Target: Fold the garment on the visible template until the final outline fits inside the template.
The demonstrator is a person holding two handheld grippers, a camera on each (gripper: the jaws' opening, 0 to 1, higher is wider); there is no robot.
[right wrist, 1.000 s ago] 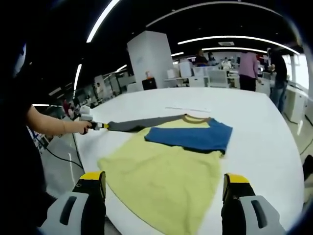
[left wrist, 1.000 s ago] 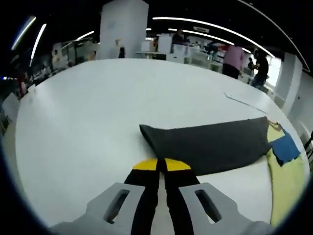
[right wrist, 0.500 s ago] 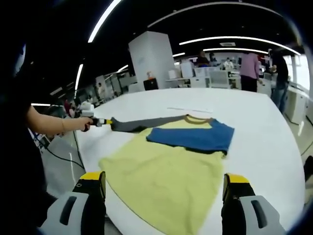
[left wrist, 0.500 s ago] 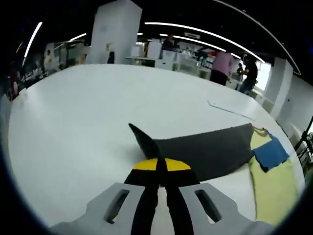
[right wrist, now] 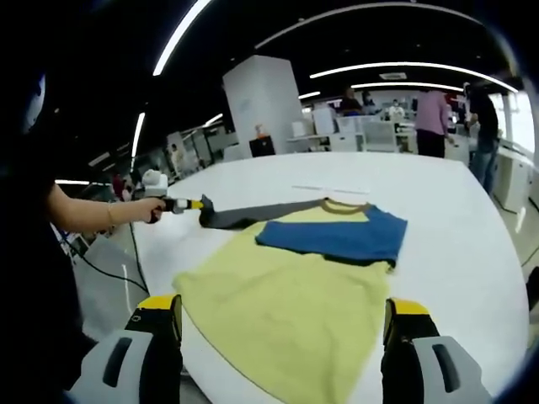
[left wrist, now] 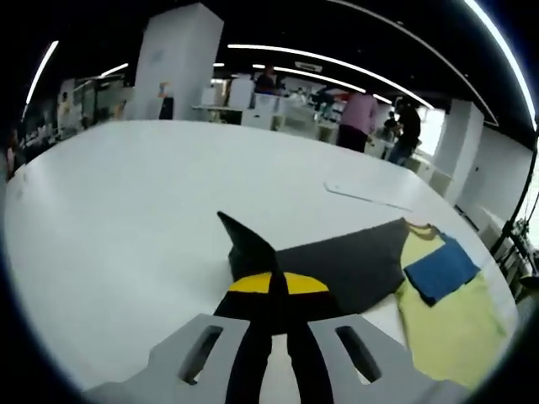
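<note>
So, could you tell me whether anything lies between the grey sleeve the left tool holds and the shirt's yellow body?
Nothing visible does. The left tool is shut on the grey sleeve, and only bare white table separates that sleeve from the yellow body, where the blue sleeve already lies folded.

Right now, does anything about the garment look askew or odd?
Yes: the grey sleeve is bunched and lifted at its cuff where the left gripper pinches it. The blue sleeve lies folded across the yellow body.
</note>
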